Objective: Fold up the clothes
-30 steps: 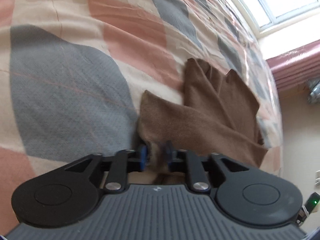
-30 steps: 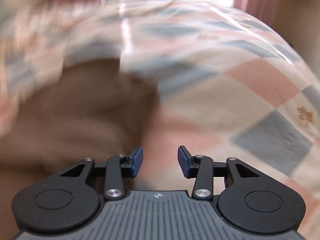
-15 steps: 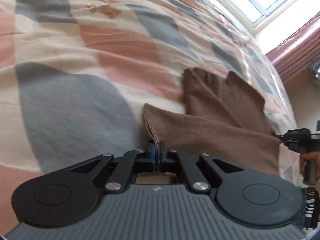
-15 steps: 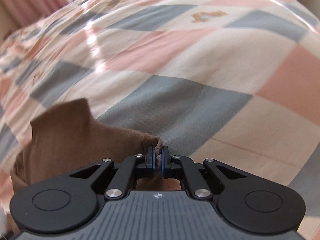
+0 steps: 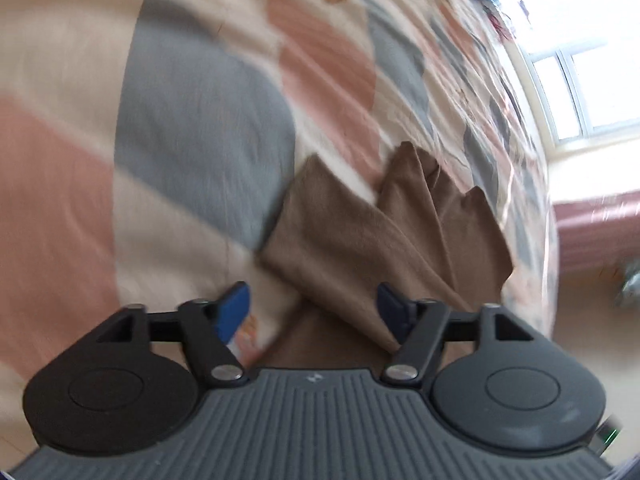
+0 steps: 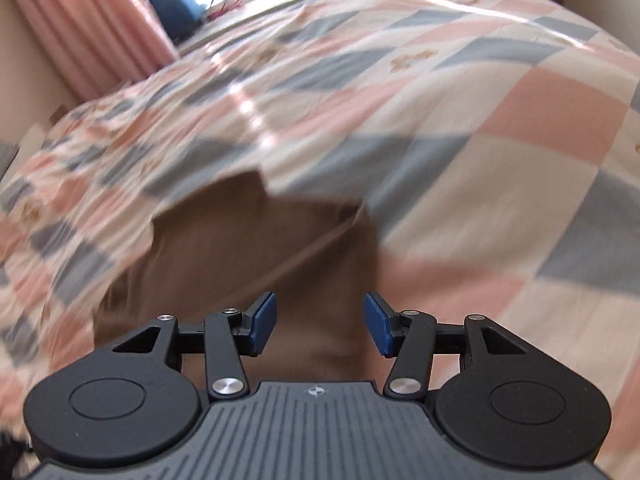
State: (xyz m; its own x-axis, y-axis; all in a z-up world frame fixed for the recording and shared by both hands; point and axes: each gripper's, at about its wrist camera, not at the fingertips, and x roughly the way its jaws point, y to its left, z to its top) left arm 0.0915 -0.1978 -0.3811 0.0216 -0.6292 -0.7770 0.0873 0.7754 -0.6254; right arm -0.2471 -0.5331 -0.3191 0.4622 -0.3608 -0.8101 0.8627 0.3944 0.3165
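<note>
A brown garment (image 5: 384, 240) is spread on the checked bedspread (image 5: 192, 128), partly folded. Both the left claw (image 5: 314, 312) and the right claw (image 6: 320, 322) are held open and empty above its near edge, the cloth stretching directly ahead of each.

A bed (image 6: 460, 128) fills most of both views, covered in a quilt (image 5: 192, 128) checked in pink, grey and cream, with small brown motifs on some cream squares. Pink pleated curtains (image 6: 92, 28) hang at the far side, beside a bright window (image 5: 580, 80) with a pale frame. Daylight streaks across the quilt. A dark blue object (image 6: 172, 8) sits by the sill; what it is cannot be told. A cream wall (image 5: 588, 280) shows below the window.
</note>
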